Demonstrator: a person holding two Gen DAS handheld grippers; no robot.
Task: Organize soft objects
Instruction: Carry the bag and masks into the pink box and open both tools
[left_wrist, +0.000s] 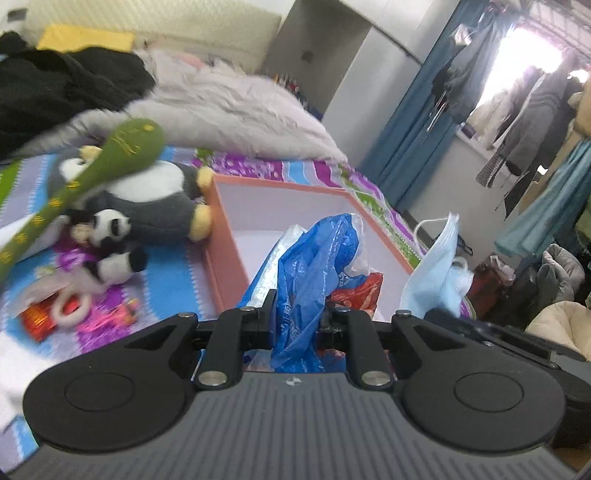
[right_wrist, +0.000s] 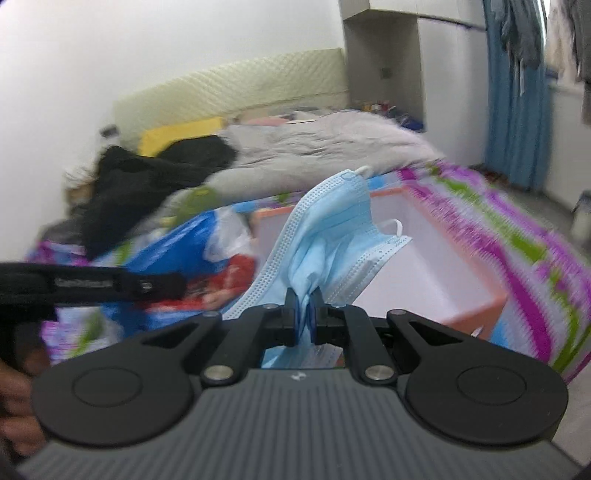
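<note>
Home bedroom: bed (left_wrist: 258, 170) with padded headboard (right_wrist: 229, 85), rumpled grey duvet (left_wrist: 236, 107), blue curtain (left_wrist: 413, 122), clothes hanging by window (left_wrist: 517, 110).

A blue plastic bag (left_wrist: 310, 273), a pale blue face mask (right_wrist: 332, 236), a salmon-pink box (left_wrist: 225, 258) with a white inside, and a bedspread (right_wrist: 517, 236) striped purple, green and blue.

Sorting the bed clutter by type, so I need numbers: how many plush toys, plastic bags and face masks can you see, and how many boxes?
Plush toys: 3, a green club, a grey bear, a panda
Plastic bags: at least 3, blue, white, red, bunched in the left claw
Face masks: 1, in the right claw
Boxes: 1
Total: 8
</note>
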